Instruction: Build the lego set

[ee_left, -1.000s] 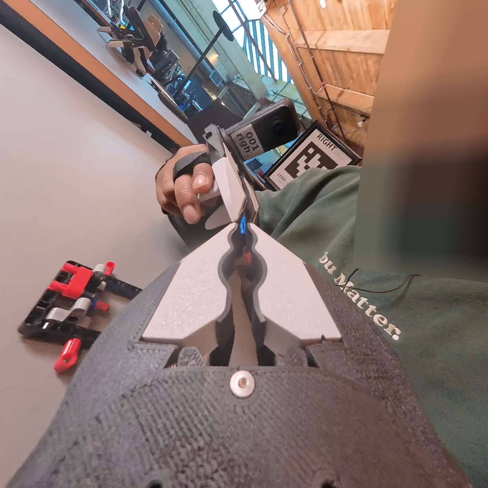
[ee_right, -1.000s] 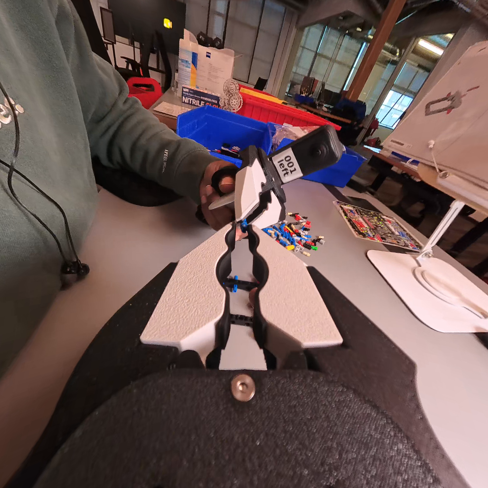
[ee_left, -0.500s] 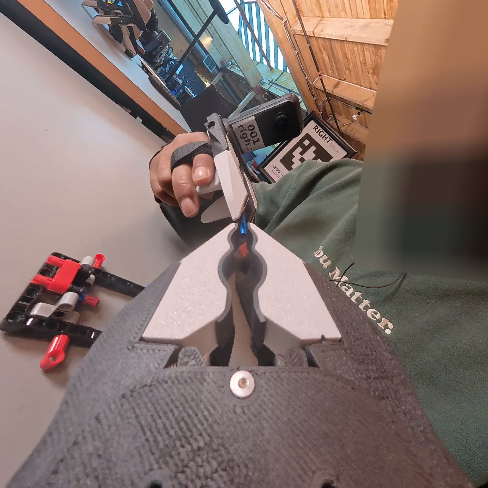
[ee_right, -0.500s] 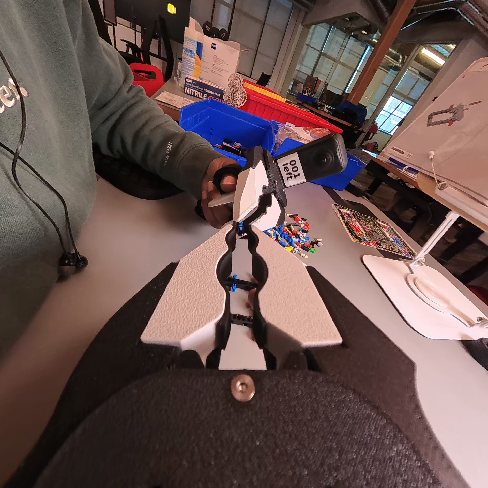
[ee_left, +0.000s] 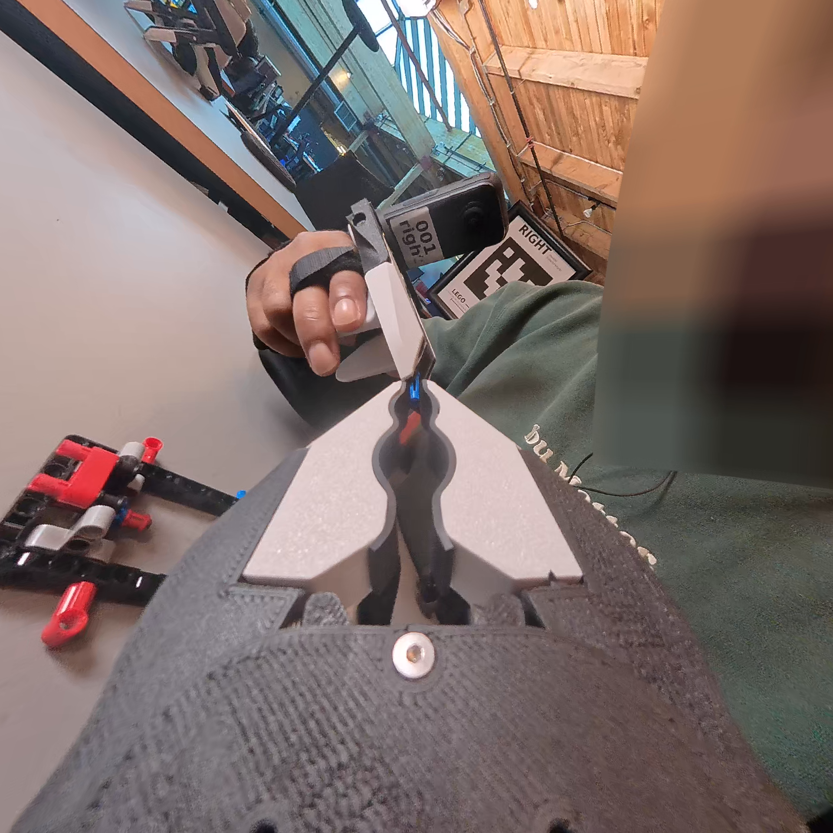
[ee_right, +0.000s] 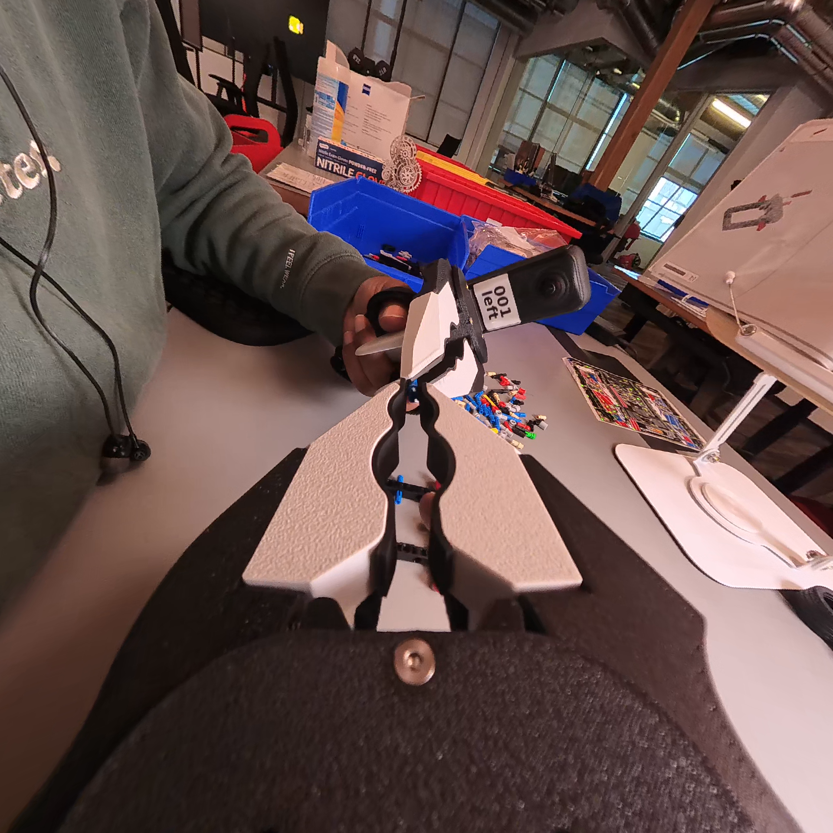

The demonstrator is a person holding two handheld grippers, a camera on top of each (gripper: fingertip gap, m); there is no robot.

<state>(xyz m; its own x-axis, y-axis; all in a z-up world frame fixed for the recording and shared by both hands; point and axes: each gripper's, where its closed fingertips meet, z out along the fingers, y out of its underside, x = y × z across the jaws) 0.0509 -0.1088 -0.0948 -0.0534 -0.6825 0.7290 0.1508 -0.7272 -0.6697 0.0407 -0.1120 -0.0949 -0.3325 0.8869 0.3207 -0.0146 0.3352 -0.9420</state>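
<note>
Meeting tip to tip at frame centre, two grey hand-held grippers, left hand-held gripper (ee_left: 414, 391) and right hand-held gripper (ee_right: 412, 391), are both pinching one small blue plastic pin (ee_left: 414, 390), mostly hidden. One black-and-red beam assembly (ee_left: 76, 518) is lying lower left on the grey desk (ee_left: 112, 270), partly cut off.

The partly built black, red and grey lego frame (ee_left: 81, 518) lying on the pale grey desk (ee_left: 112, 270) is sliding lower and farther toward the left edge of the left wrist view, as that view is tilting. Relative to that frame, the hand (ee_left: 306, 306) holding the white-fingered right gripper (ee_left: 417, 376) is rising higher. In the right wrist view, the white-fingered left gripper (ee_right: 412, 383) is lifting slightly, and the loose pile of small coloured lego pieces (ee_right: 500, 412) is showing more fully beside it.
</note>
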